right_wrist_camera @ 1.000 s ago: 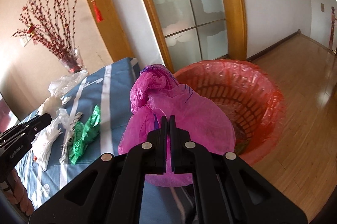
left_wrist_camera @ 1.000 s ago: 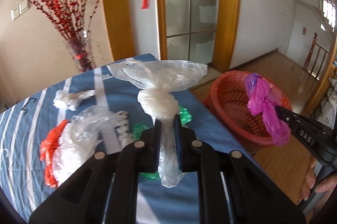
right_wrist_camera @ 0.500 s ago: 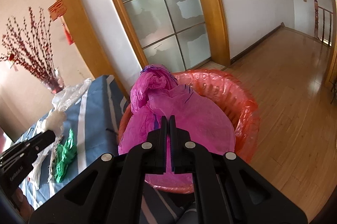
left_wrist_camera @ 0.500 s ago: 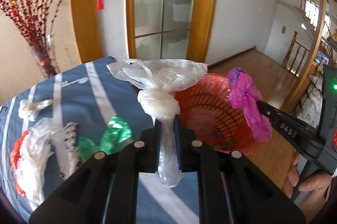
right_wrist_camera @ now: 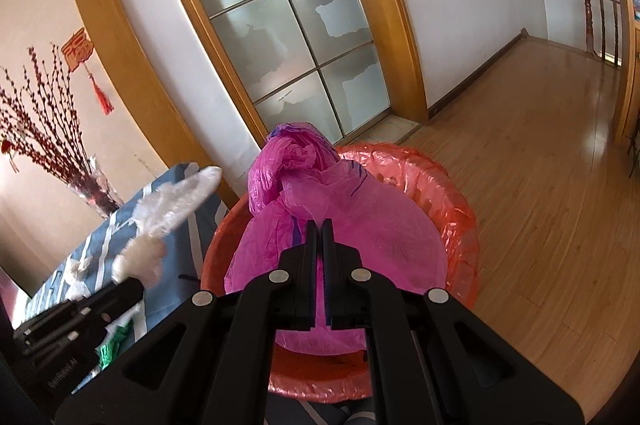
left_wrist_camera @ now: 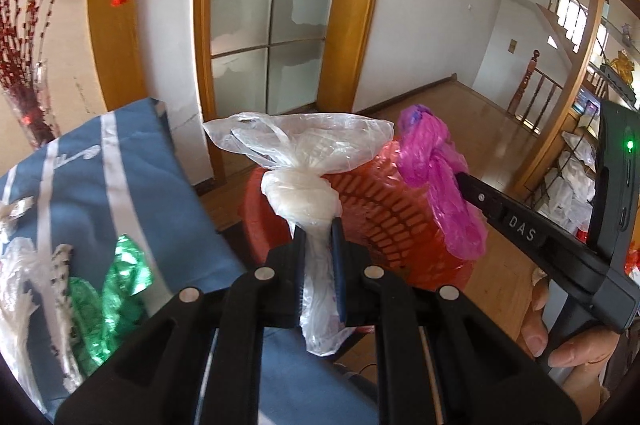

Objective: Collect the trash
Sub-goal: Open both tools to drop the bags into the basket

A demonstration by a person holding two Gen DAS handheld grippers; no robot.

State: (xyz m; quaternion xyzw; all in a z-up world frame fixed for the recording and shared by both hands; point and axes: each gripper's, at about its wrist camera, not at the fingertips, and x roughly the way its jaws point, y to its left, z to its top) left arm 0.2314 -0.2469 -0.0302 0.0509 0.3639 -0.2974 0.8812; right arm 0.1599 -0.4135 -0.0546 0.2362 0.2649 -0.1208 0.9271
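On right tongs [left_wrist_camera: 460, 181]: "DAS".

My rig, both grippers

My left gripper [left_wrist_camera: 318, 225] and right gripper [right_wrist_camera: 319, 225] were matte black, silver-riveted; one read "DAS", with a green light.

Right tongs [right_wrist_camera: 319, 225] clamped on pink bag [right_wrist_camera: 320, 201] above red basket [right_wrist_camera: 452, 209]; left tongs [right_wrist_camera: 134, 283] gripping clear bag [right_wrist_camera: 172, 203] alongside.
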